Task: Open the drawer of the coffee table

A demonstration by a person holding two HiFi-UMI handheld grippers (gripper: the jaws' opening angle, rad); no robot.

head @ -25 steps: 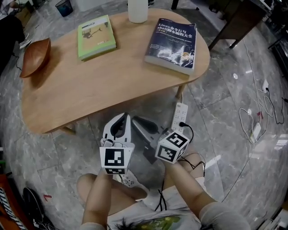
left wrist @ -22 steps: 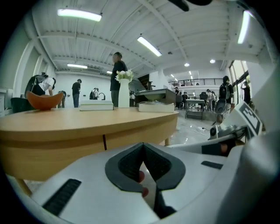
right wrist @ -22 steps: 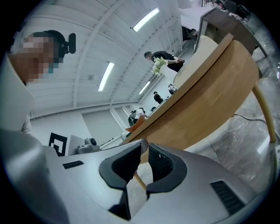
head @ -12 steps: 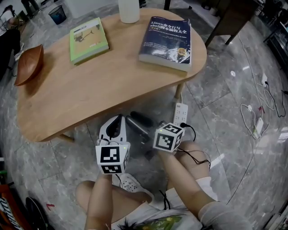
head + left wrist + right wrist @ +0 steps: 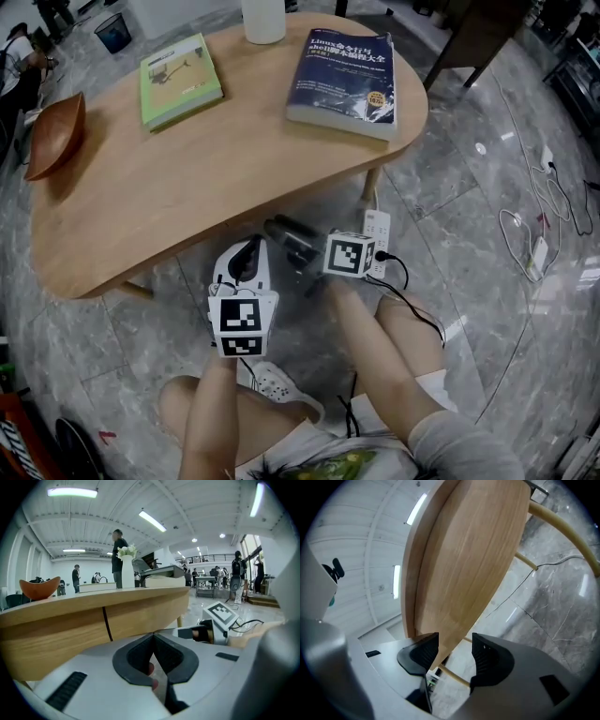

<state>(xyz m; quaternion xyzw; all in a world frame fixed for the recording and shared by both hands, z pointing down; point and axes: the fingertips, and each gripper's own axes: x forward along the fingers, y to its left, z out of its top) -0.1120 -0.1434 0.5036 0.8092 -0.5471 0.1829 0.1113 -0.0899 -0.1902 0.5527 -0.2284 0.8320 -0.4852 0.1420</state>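
Note:
The oval wooden coffee table (image 5: 216,178) fills the upper head view. In the left gripper view its front band (image 5: 145,613) carries a dark upright seam (image 5: 107,623). My left gripper (image 5: 251,247) hangs just in front of the table's near edge, and its jaws (image 5: 153,641) are shut on nothing. My right gripper (image 5: 291,239) reaches under that edge, rolled onto its side. Its jaws (image 5: 454,651) have just been opening and now stand wide. The wood's lower edge (image 5: 443,644) shows in the gap, and the pads do not press on it.
On the tabletop lie a green book (image 5: 180,80), a dark blue book (image 5: 345,80), a brown bowl (image 5: 56,136) and a white vase (image 5: 264,19). A power strip (image 5: 377,230) and cables (image 5: 534,244) lie on the marble floor. The person's legs and shoe (image 5: 277,384) are below.
My right gripper has moved in toward the table's near edge and rolled, so its marker cube shows another face. The left gripper has stayed nearly where it was.

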